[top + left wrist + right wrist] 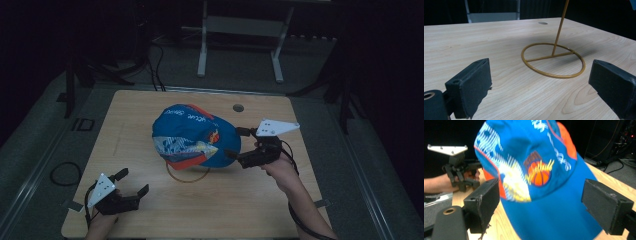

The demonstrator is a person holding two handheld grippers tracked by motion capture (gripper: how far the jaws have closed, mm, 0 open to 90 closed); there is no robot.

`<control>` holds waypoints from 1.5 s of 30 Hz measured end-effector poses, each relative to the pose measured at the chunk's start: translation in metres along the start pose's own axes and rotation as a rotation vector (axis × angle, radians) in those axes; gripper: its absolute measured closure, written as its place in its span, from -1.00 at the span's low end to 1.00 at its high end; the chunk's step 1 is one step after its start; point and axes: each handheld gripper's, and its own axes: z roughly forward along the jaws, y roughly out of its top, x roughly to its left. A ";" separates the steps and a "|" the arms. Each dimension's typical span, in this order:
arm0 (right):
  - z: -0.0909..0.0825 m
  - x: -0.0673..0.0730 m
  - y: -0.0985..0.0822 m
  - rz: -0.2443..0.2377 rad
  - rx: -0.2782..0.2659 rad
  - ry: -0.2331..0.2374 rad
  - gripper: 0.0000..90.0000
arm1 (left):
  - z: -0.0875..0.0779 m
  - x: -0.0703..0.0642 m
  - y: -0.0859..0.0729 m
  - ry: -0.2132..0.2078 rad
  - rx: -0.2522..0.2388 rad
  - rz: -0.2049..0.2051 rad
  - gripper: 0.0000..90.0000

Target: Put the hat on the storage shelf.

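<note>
Blue cloth cap [554, 202]; glossy ochre metal wire stand [553, 60]; matt pale wood-grain tabletop [499, 37]; rough black fingers [475, 85].

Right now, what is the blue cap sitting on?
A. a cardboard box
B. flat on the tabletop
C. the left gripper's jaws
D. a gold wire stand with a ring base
D: the blue cap sits raised above the table, and the gold wire stand shows beneath it, its upright rod rising from a ring base on the wood.

Dim lab — bare wooden table [150, 210], floor cables [155, 65], metal stand [240, 30]
</note>
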 end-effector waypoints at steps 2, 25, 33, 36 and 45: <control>-0.002 0.000 -0.007 -0.004 0.005 0.006 -0.66 | 0.000 0.000 0.000 0.000 0.000 0.001 -0.89; -0.016 -0.009 -0.101 0.083 0.051 0.000 -0.66 | 0.003 0.000 -0.003 -0.002 0.014 0.008 -0.88; -0.017 -0.013 -0.142 0.142 0.109 -0.017 -0.66 | 0.004 0.000 -0.003 -0.002 0.019 0.017 -0.88; -0.017 -0.013 -0.149 0.151 0.126 -0.018 -0.66 | 0.004 0.000 -0.003 -0.003 0.019 0.013 -0.88; -0.031 -0.015 -0.175 0.119 0.149 -0.073 -0.67 | 0.004 -0.001 -0.003 -0.002 0.029 0.020 -0.88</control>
